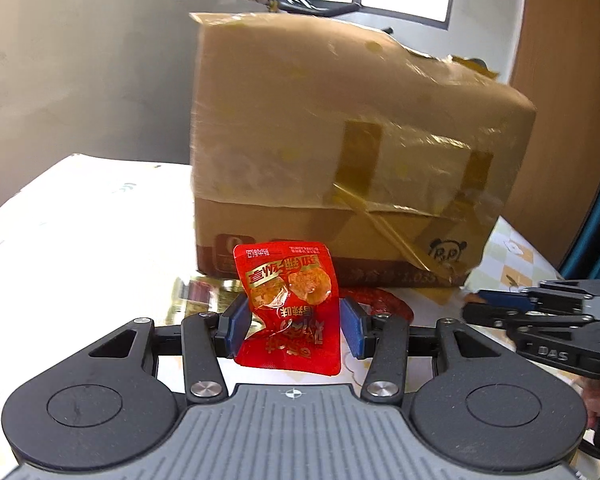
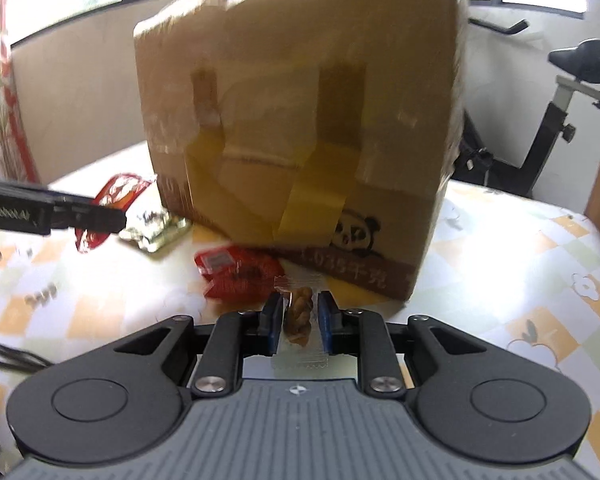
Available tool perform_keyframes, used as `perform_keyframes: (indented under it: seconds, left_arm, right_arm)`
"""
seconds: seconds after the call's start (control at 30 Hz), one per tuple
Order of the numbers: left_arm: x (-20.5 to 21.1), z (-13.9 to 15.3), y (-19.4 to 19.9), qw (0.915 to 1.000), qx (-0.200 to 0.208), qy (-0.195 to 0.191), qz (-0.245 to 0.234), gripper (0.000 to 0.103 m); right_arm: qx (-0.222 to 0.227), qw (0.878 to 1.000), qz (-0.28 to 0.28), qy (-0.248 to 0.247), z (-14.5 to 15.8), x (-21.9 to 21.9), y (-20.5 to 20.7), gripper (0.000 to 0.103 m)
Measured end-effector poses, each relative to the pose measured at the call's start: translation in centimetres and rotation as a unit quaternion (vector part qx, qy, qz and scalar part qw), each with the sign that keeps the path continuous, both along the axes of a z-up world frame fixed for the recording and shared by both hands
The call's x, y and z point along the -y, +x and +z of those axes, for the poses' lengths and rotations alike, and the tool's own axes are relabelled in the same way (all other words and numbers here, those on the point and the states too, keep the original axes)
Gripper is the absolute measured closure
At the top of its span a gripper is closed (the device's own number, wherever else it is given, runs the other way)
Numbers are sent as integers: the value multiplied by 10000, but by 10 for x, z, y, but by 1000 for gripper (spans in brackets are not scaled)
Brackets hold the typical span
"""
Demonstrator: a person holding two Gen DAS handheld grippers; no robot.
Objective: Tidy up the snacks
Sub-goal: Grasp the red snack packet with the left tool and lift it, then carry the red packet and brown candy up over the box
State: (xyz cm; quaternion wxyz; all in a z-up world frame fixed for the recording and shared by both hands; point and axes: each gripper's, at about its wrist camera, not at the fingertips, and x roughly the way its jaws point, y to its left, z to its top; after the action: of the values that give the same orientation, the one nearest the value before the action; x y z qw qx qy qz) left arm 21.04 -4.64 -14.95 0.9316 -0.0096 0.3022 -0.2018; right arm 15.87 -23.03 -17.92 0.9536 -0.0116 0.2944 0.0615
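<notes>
Left claw (image 1: 292, 326) clenched on a red snack pouch (image 1: 290, 304), blue pads pinching its crumpled sides, pouch upright and lifted clear of the worktop (image 1: 100, 216), presumably for carrying up to the box. Right claw (image 2: 299, 322) clamped tight on a clear-wrapped twisted dough stick (image 2: 299, 312), wrapper ends sticking out near and far of the pads. Both snacks centred between the pads, each pointing at the taped cardboard box (image 1: 340, 152), which stands just beyond and fills the far middle of both views. Box top not visible from here, so open or sealed cannot be told; likely the destination for the snacks. Loose on the worktop at the box's near foot: another red packet (image 2: 236, 272) just left of the right claw, and a gold-foil packet (image 2: 156, 230) further left. Exercise bike (image 2: 540, 120) far right, off the worktop. Both loads held low in front of the box wall, so a lift over the rim looks needed next.
</notes>
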Motion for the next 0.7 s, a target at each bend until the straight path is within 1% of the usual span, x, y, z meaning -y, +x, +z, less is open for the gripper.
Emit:
perform_keyframes:
  seconds: [0.13, 0.43, 0.57, 0.63, 0.7]
  left_arm:
    - [-7, 4, -2, 9999, 72, -41, 83, 52]
    - [-16, 14, -7, 9993, 329, -124, 117, 52]
    - [-21, 37, -9, 9971, 734, -116, 152, 52]
    - [-23, 54, -7, 9950, 978, -152, 156, 52]
    - [-27, 75, -2, 9923, 1200, -267, 173, 52]
  right_arm:
    - [162, 9998, 63, 57, 11, -10, -9, 82]
    - [448, 9984, 329, 99, 32, -34, -8, 82]
    - [752, 9959, 473, 196, 56, -42, -7, 82]
    - [1002, 9931, 556, 264, 75, -43, -3, 82]
    - [1280, 9891, 628, 358, 97, -43, 4, 82]
